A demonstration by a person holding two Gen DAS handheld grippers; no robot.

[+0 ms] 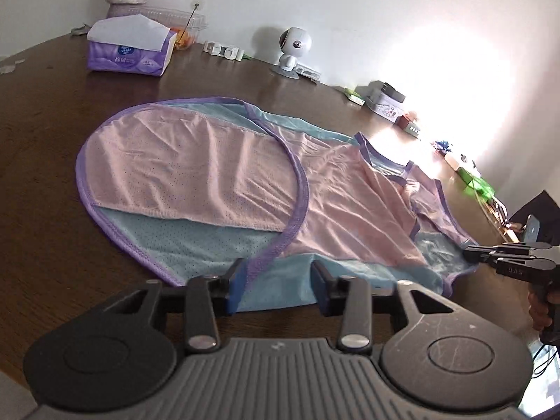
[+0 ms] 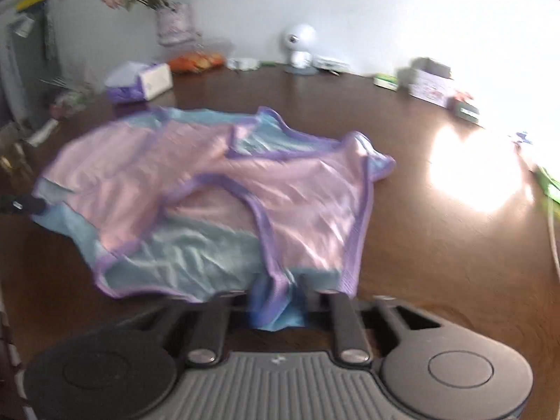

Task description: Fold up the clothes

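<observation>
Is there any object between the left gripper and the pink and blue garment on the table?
Nothing visible: the left gripper stands open directly over the near hem of the pink and blue mesh garment with purple trim, on the brown wooden table.

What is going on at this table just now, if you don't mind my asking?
A person is folding a pink, blue and purple garment spread on a brown table. The right hand-held gripper is shut on the garment's near edge. The left hand-held gripper stands open, with the purple trim lying between its fingers.

Purple tissue pack (image 1: 131, 50), white round camera (image 1: 293, 47), flower vase (image 2: 174, 22), brown table (image 1: 42, 147)
</observation>
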